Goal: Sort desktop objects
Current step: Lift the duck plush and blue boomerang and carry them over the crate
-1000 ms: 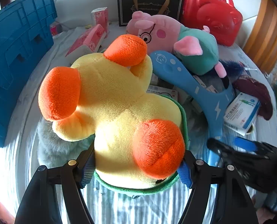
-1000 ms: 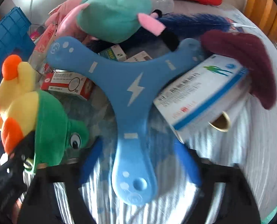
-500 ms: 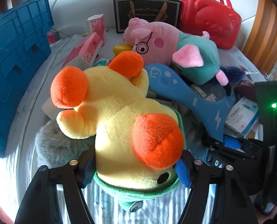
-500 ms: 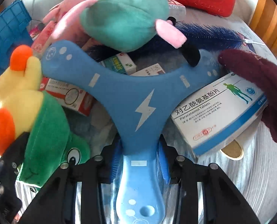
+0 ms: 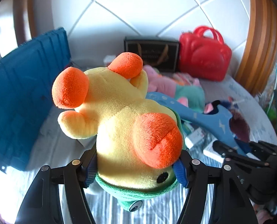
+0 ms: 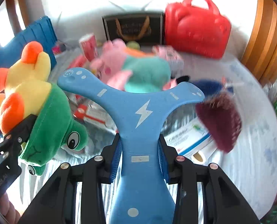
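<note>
My left gripper (image 5: 136, 168) is shut on a yellow plush duck (image 5: 119, 123) with orange feet and a green frog hood, held upside down above the table. The right wrist view shows the same plush duck (image 6: 35, 100) at the left, clamped in the left gripper (image 6: 13, 140). My right gripper (image 6: 140, 155) is shut on one arm of a blue three-armed boomerang (image 6: 136, 110) with a white lightning bolt, lifted off the clutter. In the left wrist view the boomerang (image 5: 203, 115) and the right gripper (image 5: 237, 149) appear at the right.
A blue crate (image 5: 24, 93) stands at the left. A red plastic case (image 6: 196, 28) and a black gift bag (image 6: 132, 28) stand against the tiled back wall. A pink pig plush (image 6: 138, 71), a maroon fuzzy piece (image 6: 220, 119) and medicine boxes (image 6: 187, 136) lie on the striped cloth.
The right gripper closed on the boomerang's arm and raised it. The left gripper lifted the duck clear of the table. Both views now look further up toward the back wall.
</note>
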### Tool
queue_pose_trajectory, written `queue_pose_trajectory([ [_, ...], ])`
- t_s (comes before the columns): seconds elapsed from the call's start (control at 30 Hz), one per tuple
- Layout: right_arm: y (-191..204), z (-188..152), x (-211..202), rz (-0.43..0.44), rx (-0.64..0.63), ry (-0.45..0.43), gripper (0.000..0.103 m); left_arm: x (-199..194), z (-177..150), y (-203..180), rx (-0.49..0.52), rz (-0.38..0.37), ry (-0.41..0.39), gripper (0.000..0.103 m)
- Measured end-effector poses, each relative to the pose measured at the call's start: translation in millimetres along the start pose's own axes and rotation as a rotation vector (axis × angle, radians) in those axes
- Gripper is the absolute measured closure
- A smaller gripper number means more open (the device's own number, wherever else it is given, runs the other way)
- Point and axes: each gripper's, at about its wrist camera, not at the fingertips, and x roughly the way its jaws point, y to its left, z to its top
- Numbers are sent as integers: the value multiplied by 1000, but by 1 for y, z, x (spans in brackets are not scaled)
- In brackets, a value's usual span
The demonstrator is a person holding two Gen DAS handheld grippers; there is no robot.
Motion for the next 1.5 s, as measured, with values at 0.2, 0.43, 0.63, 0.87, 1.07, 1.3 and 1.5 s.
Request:
queue_pose_trajectory([
  [0.2,18,28,-49,5,-69,-111,67,-32,15,12,-22,35,-65,36],
  [0.43,55,55,-80,49,-150,-221,67,-70,30,48,-85,104,-139,36],
  [0.63,107,85,-118,84,-208,-326,67,-109,49,99,-142,171,-245,35],
  [0.87,183,116,-149,116,-231,-441,67,-153,79,179,-150,214,-402,35],
  [1.07,282,144,-159,161,-238,-504,67,-174,101,273,-149,290,-474,34],
  [1.3,416,167,-142,256,-303,-500,67,-168,99,389,-180,381,-426,33],
  [1.5,512,179,-111,296,-394,-446,67,-144,92,467,-246,423,-346,32],
])
